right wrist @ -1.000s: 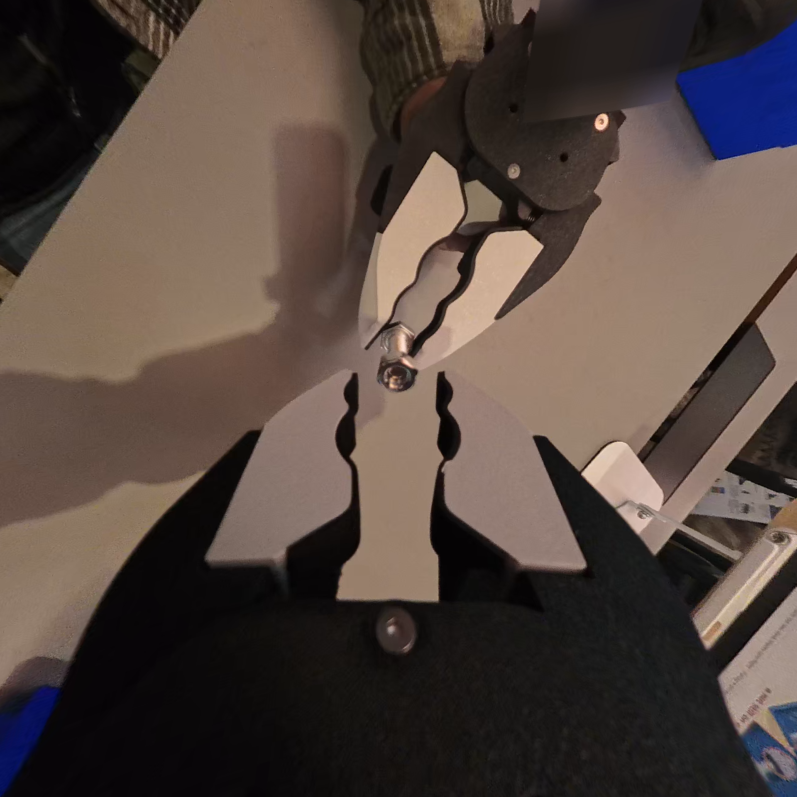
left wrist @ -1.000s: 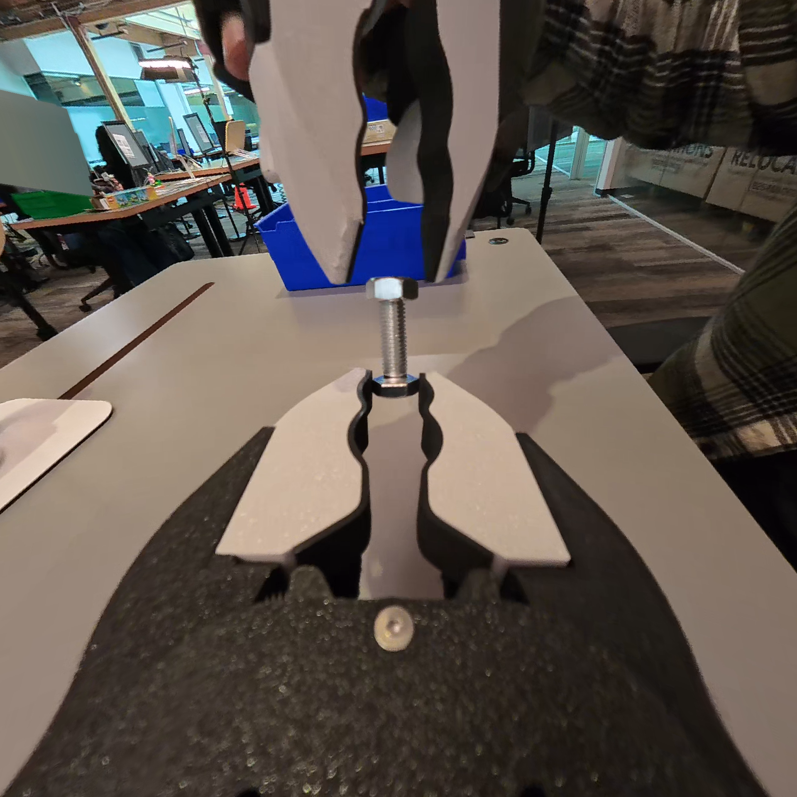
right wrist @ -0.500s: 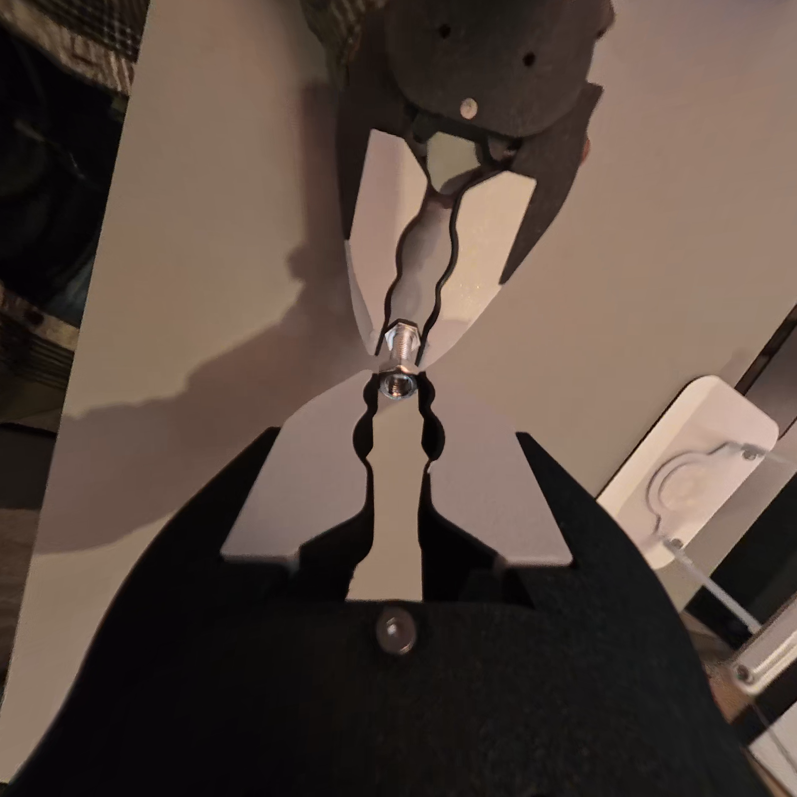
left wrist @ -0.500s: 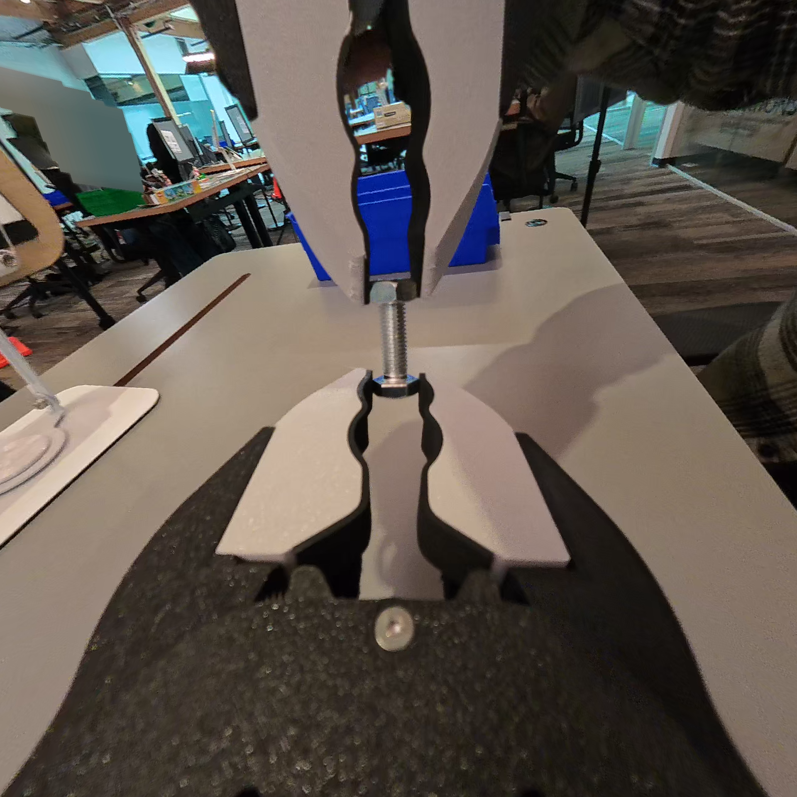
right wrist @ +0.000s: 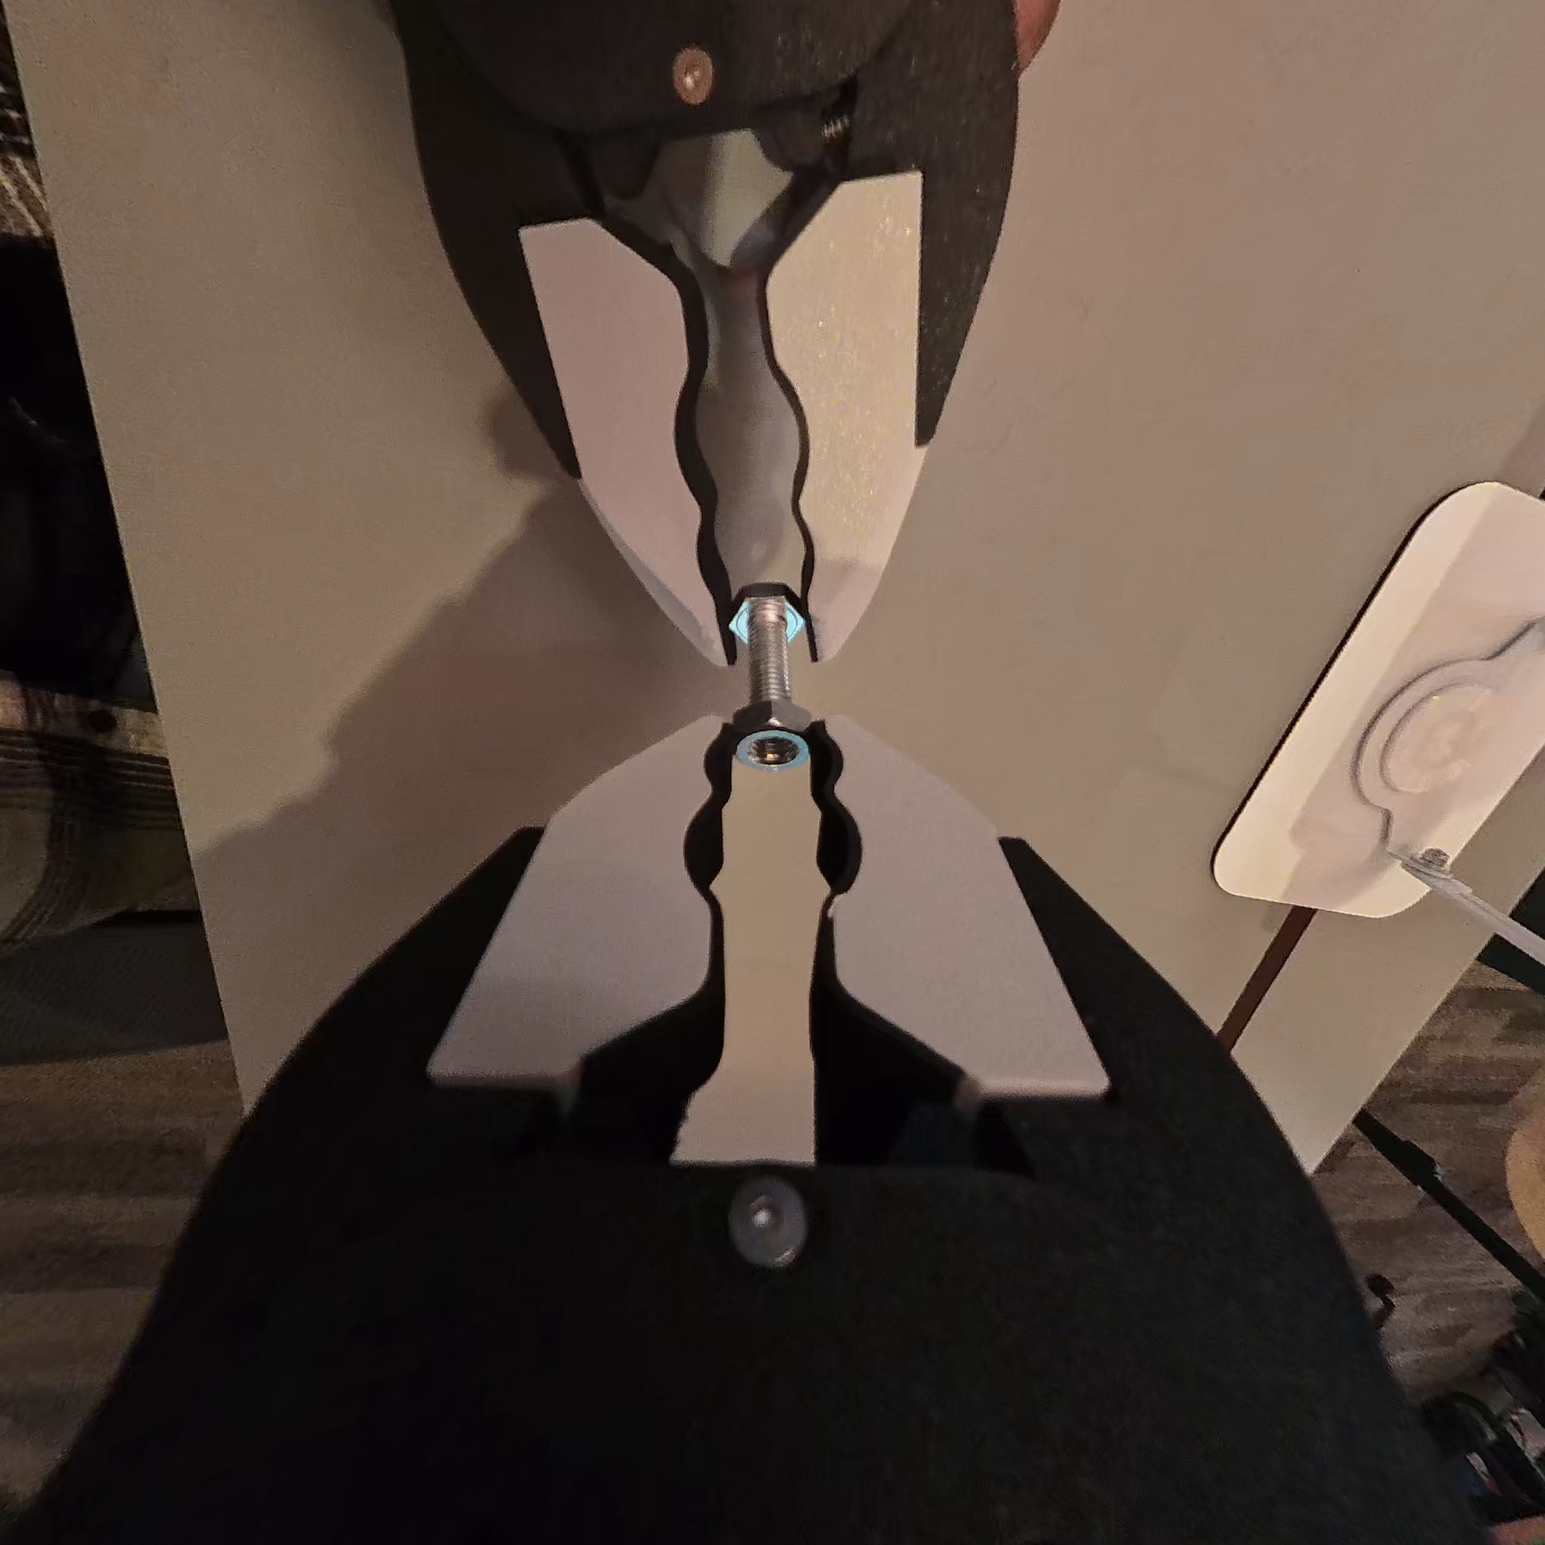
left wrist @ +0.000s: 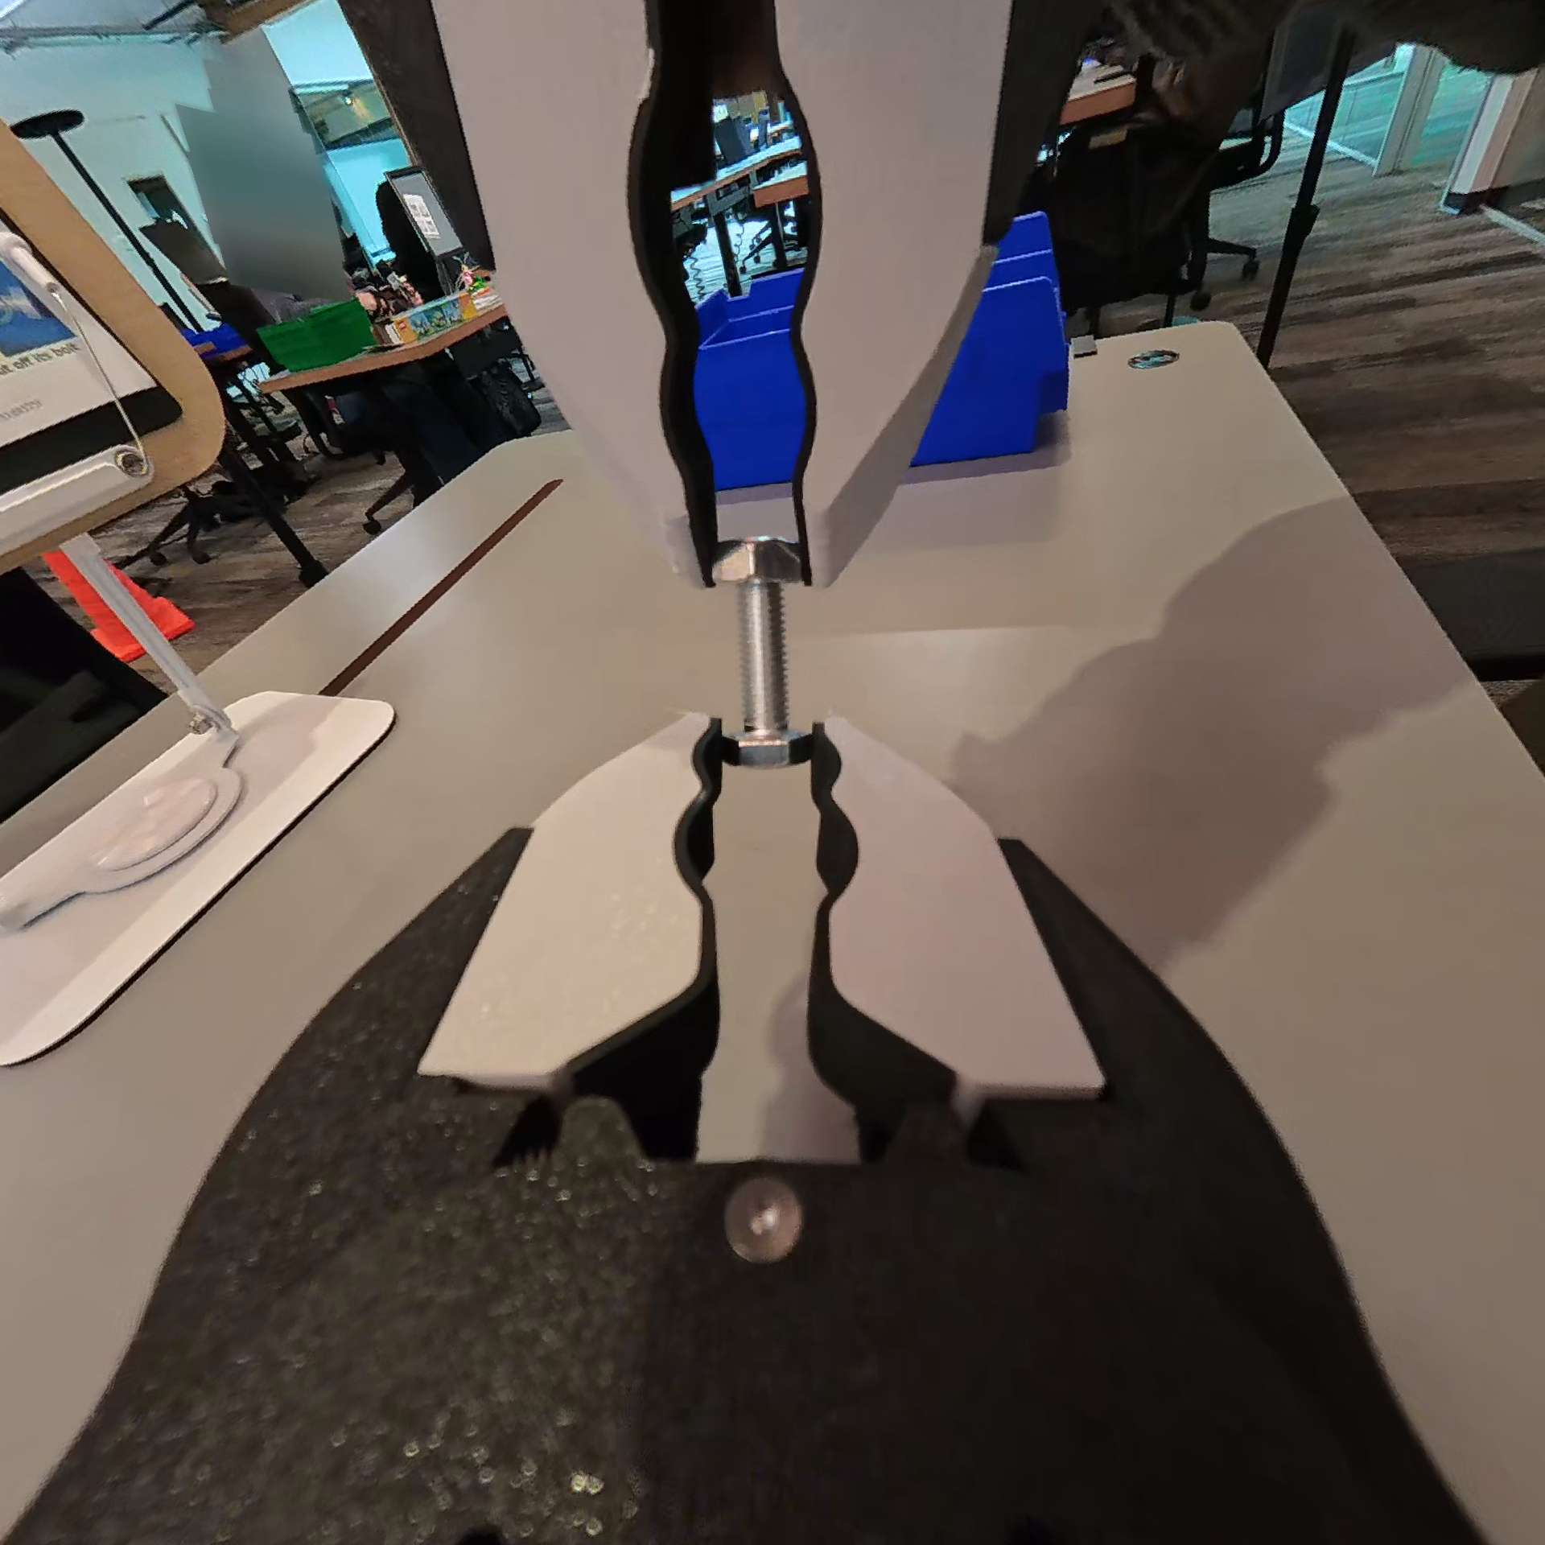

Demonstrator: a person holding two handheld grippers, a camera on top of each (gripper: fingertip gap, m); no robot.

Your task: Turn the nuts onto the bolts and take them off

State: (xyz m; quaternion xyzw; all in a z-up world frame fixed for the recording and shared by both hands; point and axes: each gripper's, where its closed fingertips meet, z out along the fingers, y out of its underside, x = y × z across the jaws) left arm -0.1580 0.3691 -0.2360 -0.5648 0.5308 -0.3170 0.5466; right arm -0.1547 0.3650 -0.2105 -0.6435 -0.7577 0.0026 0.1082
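Since a second ago your right gripper has gone from spread around the nut to clamped on it, and it has swung round to line up straight with the bolt. Your left gripper has not let go. Both views shifted a bit, so more of the white stand base shows.

The bolt runs straight between the two sets of fingertips, held up off the grey table. Left fingers pinch the thin hex head at their very tips. Right fingers, coming in from the opposite side, pinch the nut at their tips too. The shaft between them is bare.

Bolt and nut are both shiny silver steel. The nut is a thick hex sitting at the far end of the thread; its threaded hole is open in the right wrist view, so the bolt tip is not poking through. A blue bin sits behind on the table.
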